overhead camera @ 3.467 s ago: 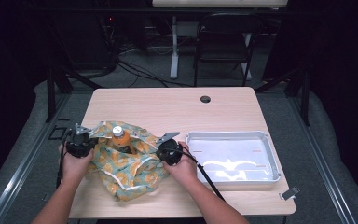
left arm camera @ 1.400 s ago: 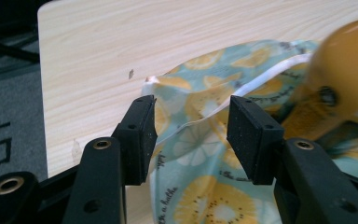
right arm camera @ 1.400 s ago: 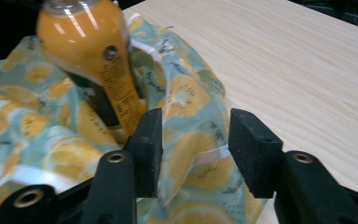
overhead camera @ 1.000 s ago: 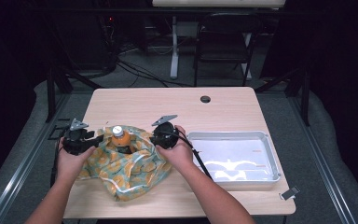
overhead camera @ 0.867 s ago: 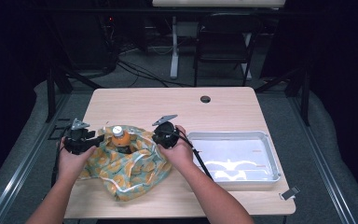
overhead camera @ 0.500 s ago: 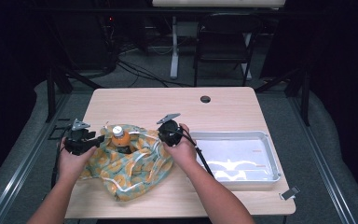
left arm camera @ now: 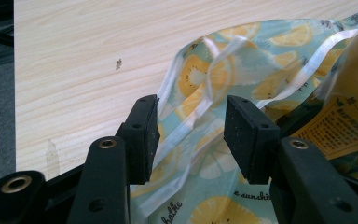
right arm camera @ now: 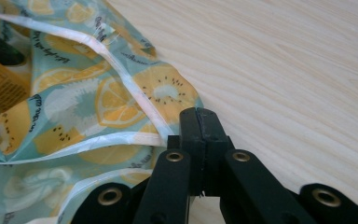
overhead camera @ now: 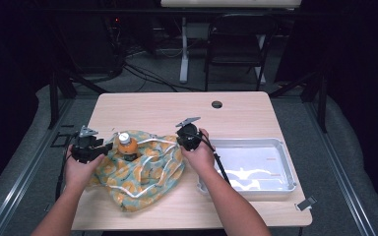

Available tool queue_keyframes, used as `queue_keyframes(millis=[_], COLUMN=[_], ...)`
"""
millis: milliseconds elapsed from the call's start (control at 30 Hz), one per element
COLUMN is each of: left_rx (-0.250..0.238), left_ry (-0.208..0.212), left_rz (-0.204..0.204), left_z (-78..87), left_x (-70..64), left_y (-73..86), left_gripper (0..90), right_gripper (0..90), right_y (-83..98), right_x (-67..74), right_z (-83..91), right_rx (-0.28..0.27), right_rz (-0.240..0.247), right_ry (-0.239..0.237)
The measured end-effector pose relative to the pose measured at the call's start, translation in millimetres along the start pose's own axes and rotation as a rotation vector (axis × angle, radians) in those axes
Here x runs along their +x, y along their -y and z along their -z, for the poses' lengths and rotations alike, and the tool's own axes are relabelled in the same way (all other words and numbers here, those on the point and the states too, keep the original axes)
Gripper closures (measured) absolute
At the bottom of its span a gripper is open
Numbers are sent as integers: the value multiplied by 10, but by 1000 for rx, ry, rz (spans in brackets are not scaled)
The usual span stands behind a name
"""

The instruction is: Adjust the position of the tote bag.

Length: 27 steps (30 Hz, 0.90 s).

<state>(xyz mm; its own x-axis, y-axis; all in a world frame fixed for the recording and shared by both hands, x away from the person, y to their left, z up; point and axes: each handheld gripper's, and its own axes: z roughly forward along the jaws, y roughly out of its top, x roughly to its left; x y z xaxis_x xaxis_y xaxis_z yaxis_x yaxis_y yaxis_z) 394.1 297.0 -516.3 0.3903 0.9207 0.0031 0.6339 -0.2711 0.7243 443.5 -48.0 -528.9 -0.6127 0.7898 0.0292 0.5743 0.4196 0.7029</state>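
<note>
Pale wooden table, dark room. Right claw pinched fully together beside the lemon-print plastic bag; left claw wide, straddling its white strap.

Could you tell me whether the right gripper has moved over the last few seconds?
Yes. The right gripper has shifted up the table, away from the person, and now sits level with the tray's far rim.
</note>
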Motion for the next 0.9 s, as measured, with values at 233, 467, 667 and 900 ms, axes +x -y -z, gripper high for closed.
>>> queue_keyframes(millis=[233, 467, 667, 900], left_rx=[5, -20, -39, -68], left_ry=[-1, 15, 19, 46], left_rz=[5, 20, 35, 55], left_z=[22, 79, 125, 269], left_x=[11, -6, 4, 15], left_y=[13, 11, -8, -4], left_gripper=[550, 550, 553, 564], right_gripper=[900, 898, 866, 760], right_y=[24, 15, -3, -8], right_x=[-75, 49, 44, 69], right_z=[5, 55, 124, 282], right_rx=[3, -44, -51, -85], right_rz=[-18, -1, -6, 7], right_ry=[7, -32, -49, -70])
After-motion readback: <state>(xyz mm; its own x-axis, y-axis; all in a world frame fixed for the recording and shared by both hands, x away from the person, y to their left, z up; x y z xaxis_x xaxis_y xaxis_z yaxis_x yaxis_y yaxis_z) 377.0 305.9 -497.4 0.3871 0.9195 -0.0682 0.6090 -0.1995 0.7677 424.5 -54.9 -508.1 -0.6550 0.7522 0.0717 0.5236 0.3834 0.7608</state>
